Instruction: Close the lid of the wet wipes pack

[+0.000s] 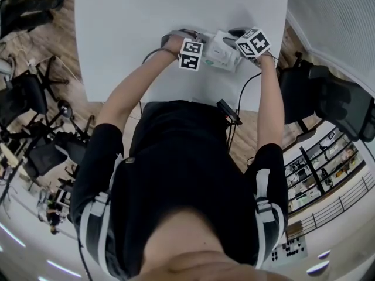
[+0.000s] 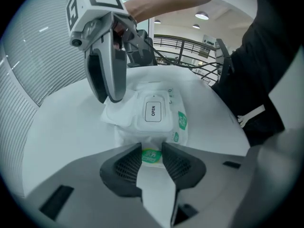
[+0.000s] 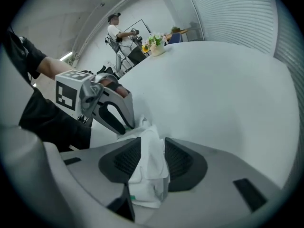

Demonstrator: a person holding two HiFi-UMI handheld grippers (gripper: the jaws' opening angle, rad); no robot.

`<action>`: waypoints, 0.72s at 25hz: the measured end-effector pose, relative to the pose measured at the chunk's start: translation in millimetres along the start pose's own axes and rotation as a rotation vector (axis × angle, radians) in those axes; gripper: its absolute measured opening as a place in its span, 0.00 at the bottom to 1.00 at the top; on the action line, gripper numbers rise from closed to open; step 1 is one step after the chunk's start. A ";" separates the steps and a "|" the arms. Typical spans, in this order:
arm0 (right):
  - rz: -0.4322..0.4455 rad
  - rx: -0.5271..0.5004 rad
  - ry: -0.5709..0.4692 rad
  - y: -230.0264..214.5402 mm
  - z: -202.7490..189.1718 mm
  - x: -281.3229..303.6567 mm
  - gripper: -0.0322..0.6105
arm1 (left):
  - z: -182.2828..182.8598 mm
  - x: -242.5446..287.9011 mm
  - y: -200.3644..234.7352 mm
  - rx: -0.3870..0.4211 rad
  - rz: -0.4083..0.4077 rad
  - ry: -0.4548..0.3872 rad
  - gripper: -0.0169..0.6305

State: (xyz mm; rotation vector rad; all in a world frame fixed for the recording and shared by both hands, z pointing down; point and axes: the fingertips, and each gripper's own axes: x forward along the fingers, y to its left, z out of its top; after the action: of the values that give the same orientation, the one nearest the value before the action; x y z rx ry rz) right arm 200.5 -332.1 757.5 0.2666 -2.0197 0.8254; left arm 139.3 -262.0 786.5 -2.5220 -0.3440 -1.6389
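On table (image 1: pixel 117 28) | wet wipes pack (image 2: pixel 166 96), lid (image 2: pixel 153 112) reads "OPEN" | left gripper (image 2: pixel 152 156) pinches its end | right gripper (image 3: pixel 153 160) clamps it

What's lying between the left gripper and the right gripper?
The wet wipes pack, end to end between left gripper and right gripper, in the left gripper view.
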 end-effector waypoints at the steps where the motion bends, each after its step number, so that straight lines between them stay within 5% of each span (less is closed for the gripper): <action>1: 0.002 -0.005 -0.010 5.0 2.1 -4.9 0.31 | -0.4 0.1 -0.3 0.000 0.002 -0.003 0.25; 13: 0.050 0.047 -0.090 91.5 -24.4 -4.1 0.29 | 1.8 0.5 -3.1 0.018 0.037 0.022 0.23; 18: -0.031 0.138 -0.103 89.8 -41.1 10.1 0.26 | 1.9 2.3 -2.0 0.025 0.032 0.035 0.23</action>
State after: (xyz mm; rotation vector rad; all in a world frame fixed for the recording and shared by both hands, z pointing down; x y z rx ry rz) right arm 179.2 -236.7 740.3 0.4254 -2.0509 0.9503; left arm 141.3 -259.3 787.8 -2.4640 -0.3164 -1.6548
